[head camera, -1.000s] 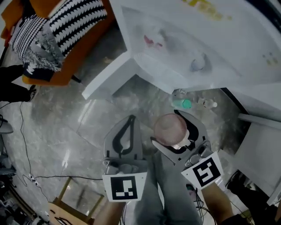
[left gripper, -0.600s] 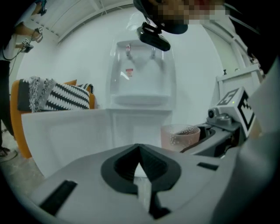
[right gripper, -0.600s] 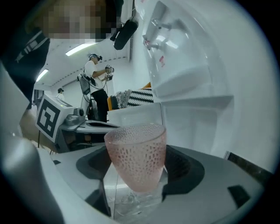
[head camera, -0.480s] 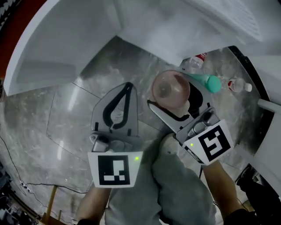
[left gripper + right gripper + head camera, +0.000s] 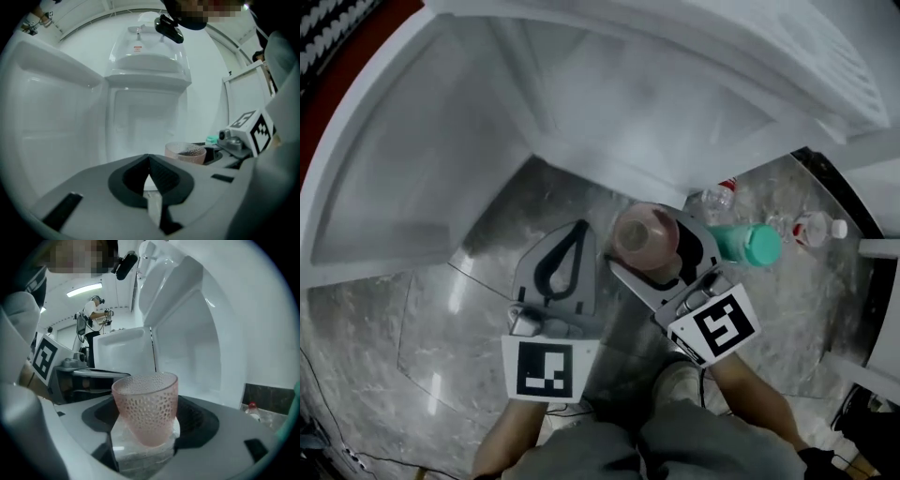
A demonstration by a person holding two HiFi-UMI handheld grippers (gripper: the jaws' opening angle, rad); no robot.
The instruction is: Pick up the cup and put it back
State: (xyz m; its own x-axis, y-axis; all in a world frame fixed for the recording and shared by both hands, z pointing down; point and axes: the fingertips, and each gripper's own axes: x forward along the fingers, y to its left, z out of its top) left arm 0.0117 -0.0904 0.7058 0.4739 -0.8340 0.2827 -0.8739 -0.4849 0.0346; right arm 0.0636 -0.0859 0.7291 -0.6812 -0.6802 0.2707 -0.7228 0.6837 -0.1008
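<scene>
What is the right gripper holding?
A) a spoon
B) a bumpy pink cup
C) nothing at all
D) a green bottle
B: in the right gripper view, the right gripper has its jaws closed on either side of the pink cup, which stands upright between them.

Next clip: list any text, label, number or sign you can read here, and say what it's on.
None can be read.
Red label on the bottle: too small.
Red sticker on the white unit: blurred.
The left cube and right cube: square patterns, no words.
The cup: no print.
</scene>
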